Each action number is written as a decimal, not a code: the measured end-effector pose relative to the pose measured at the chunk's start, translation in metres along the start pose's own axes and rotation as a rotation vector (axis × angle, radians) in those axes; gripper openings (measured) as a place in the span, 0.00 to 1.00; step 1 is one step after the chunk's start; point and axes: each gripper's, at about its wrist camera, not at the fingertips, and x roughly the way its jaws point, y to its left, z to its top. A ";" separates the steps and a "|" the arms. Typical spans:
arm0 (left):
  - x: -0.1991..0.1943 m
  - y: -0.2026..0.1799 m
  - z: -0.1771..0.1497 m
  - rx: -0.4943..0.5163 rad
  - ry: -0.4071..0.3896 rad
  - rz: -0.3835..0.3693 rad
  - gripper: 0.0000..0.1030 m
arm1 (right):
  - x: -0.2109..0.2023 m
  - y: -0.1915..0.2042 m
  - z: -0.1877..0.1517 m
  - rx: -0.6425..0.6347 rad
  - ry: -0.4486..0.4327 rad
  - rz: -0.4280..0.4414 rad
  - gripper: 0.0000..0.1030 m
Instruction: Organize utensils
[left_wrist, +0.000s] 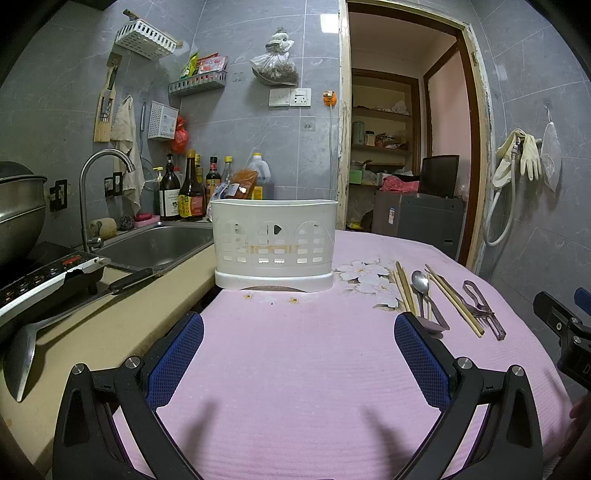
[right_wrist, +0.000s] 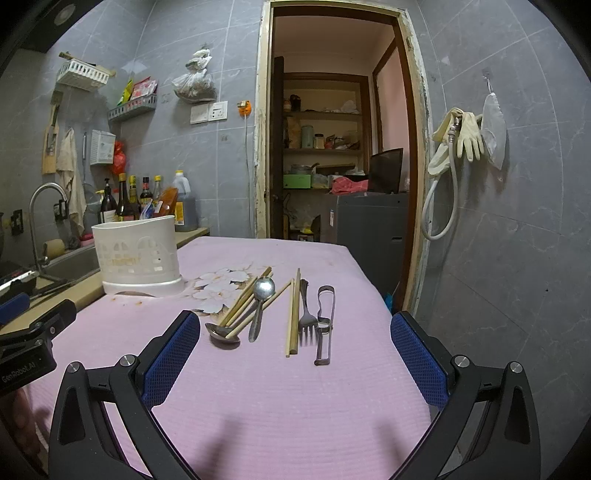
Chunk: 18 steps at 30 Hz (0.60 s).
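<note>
Nothing in the white holder (left_wrist: 275, 245) yet, as far as can be seen over its rim: standing at the far left of the pink-covered bench (left_wrist: 295, 369), right by the sink (left_wrist: 155, 245). All the utensils loose on the cloth, well to the holder's right: a scatter of chopsticks (right_wrist: 245, 301) crossed with a steel spoon (right_wrist: 263, 295) and a second spoon (right_wrist: 221, 336) bowl-down at the near end, then a straight pair of chopsticks (right_wrist: 293, 314), a fork (right_wrist: 306, 314) just beside those, and a metal peeler-like tool (right_wrist: 325, 325) at the far right. Left gripper (left_wrist: 299, 354) hovering low over bare cloth in front of the holder, fingers spread wide, holding nothing. Right gripper (right_wrist: 295, 354) facing the utensil row, fingers (right_wrist: 173, 354) equally wide and empty, the near ends of the straight chopsticks and fork lying between them. By the look of it, right at the start: no piece lifted, none sorted, every piece left to carry across to the holder.
</note>
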 end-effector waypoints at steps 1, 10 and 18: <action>0.000 0.001 0.000 0.000 0.000 -0.001 0.98 | 0.000 0.000 0.000 0.000 -0.001 -0.001 1.00; 0.003 0.002 -0.003 -0.002 0.006 -0.001 0.98 | 0.001 0.000 0.001 0.001 0.002 0.002 1.00; 0.005 -0.007 0.000 0.005 0.006 -0.001 0.98 | 0.001 0.000 0.001 0.002 0.001 0.002 1.00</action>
